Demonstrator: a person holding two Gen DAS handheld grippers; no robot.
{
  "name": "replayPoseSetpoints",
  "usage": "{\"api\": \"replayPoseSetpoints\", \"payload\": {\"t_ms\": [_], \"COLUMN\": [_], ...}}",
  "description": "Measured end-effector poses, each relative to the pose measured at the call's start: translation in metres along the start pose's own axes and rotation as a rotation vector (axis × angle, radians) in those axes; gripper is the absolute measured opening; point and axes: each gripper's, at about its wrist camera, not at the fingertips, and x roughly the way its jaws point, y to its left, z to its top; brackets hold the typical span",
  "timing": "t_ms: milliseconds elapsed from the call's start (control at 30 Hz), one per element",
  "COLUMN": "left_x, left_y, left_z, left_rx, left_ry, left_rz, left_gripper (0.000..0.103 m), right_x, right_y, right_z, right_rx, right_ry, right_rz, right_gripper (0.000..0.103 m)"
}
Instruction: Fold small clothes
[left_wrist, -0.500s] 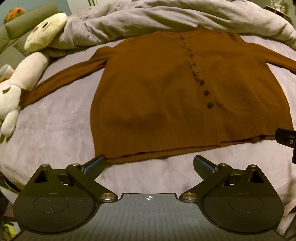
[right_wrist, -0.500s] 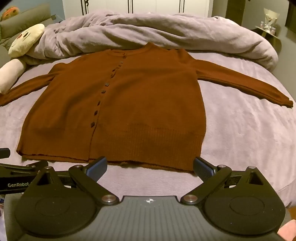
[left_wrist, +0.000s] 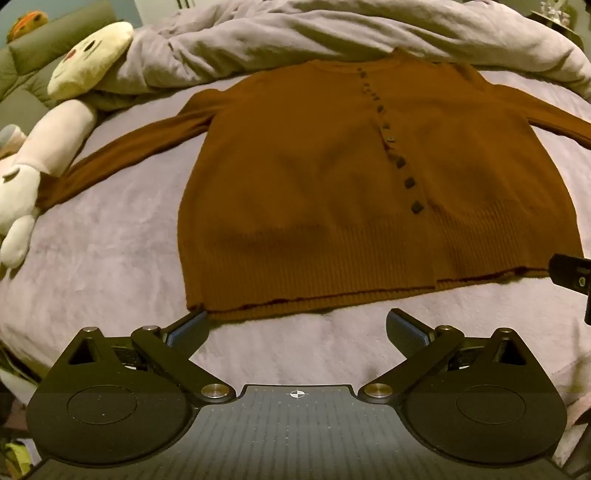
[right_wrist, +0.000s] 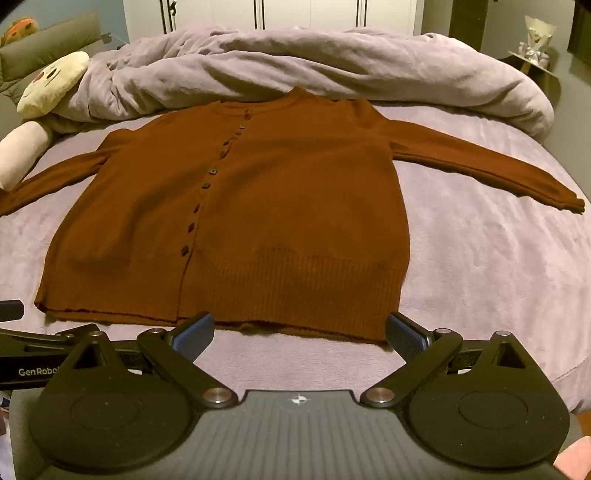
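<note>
Lying flat, buttoned brown cardigan (right_wrist: 236, 221), both sleeves spread wide

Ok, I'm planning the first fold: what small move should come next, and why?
Probably lower both open tongs onto the cardigan hem. It lies flat, buttoned, sleeves spread, unfolded. The left tongs and right tongs hover just short of the hem, gripping nothing.
</note>
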Motion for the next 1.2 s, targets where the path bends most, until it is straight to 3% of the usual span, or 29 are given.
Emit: {"api": "replayPoseSetpoints", "payload": {"t_ms": [1200], "left_x": [-0.0009], "left_y": [0.001], "left_z": [-0.0012], "left_rx": [-0.014], "left_ry": [0.021], "left_rz": [-0.029], "left_gripper": [0.103], "right_x": [-0.0023], "right_y": [-0.0025], "right_z": [-0.0014], "right_rx": [0.01], "right_ry": [-0.009], "right_rz": [-0.002], "right_gripper": [0.099]}}
